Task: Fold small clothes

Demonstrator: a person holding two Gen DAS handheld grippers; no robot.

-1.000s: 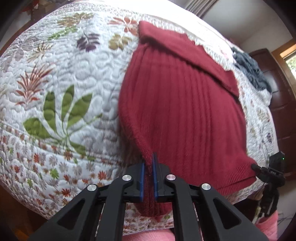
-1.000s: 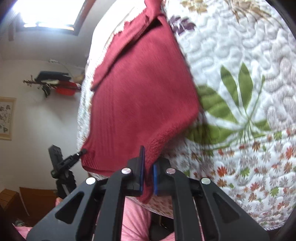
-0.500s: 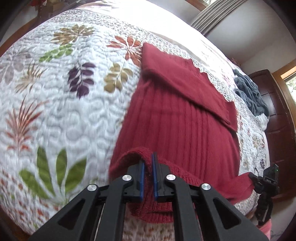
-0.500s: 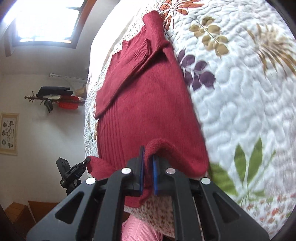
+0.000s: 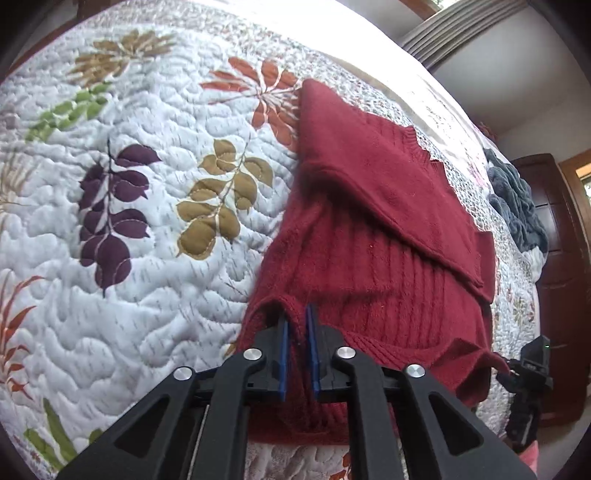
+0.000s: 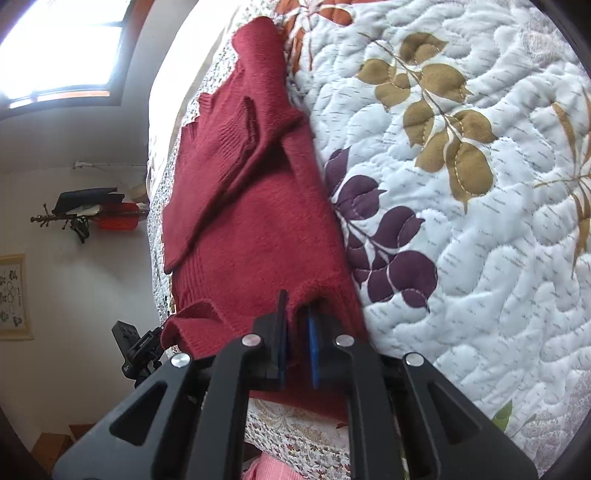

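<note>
Red knit fills the middle of both my views: the sweater (image 5: 373,236) lies on the leaf-patterned quilt (image 5: 147,236) of a bed, a sleeve folded across its upper part. My left gripper (image 5: 297,350) has its blue-padded jaws nearly together, pinching the ribbed hem at one bottom corner, and that corner is lifted and curled over the body of the garment. My right gripper (image 6: 295,343) does the same at the other bottom corner, hem fabric clamped between its pads, though one pad is partly buried in the knit (I see its blue face only in a strip).

Each camera gives me something the other lacks. The left wrist view shows a heap of grey-blue fabric (image 5: 517,206) lying on the far part of the bed, dark wooden furniture (image 5: 557,258) beyond it, and pleated curtains (image 5: 454,29) at the top. The right wrist view shows instead a bright window (image 6: 59,48), a wall rack (image 6: 88,210) with dark and red things on it, a framed picture (image 6: 13,295), and a strip of pink striped cloth (image 6: 273,469) below the gripper. In each view the opposite gripper appears small and black at the far hem corner.
</note>
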